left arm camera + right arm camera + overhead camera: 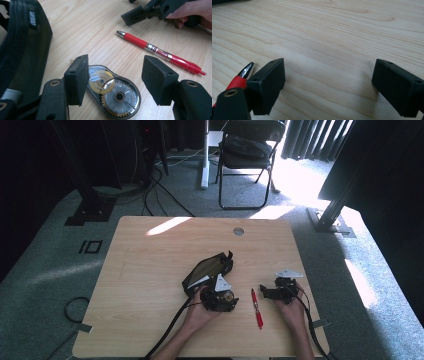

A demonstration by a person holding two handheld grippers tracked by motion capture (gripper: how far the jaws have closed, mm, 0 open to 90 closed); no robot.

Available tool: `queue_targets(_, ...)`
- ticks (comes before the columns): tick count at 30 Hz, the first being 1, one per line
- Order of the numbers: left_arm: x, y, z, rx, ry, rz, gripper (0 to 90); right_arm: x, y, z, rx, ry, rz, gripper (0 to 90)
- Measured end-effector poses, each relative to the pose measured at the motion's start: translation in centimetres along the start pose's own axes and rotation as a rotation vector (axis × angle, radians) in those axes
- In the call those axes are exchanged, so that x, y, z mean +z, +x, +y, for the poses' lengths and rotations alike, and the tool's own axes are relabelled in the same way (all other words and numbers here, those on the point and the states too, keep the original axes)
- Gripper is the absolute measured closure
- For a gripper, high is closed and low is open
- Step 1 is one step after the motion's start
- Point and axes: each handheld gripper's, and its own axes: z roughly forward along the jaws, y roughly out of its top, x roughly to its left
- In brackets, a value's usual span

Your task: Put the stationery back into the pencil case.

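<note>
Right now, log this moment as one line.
left gripper: open over correction tape dispenser | right gripper: open, empty | red pen: on table between grippers

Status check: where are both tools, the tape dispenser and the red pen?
Left tool open, clear round correction-tape dispenser between its jaws, unpinched. Right tool open over bare wooden table. Red pen lies between tools. Black mesh pouch beside the left.

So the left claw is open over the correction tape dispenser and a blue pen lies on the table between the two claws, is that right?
Not quite: the pen is red, not blue, as the left gripper view shows. The left claw is open over the correction tape dispenser.
</note>
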Motion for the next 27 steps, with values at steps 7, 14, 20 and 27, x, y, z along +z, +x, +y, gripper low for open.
queue_targets(7, 0.6, 0.0, -0.5, -0.003, 0.025, 0.003, 39.0, 0.0, 0.0, 0.0, 0.000, 0.000, 0.000, 11.3)
queue_targets(14, 0.8, 0.4, -1.0, -0.029, 0.044, 0.005, 36.9, 0.0, 0.0, 0.0, 0.000, 0.000, 0.000, 11.3)
queue_targets(20, 1.2, 0.3, -1.0, -0.033, 0.061, -0.011, 33.1, 0.0, 0.0, 0.0, 0.000, 0.000, 0.000, 11.3)
queue_targets(27, 1.6, 0.2, -1.1, -0.030, 0.071, -0.023, 33.2, 0.0, 0.0, 0.0, 0.000, 0.000, 0.000, 11.3)
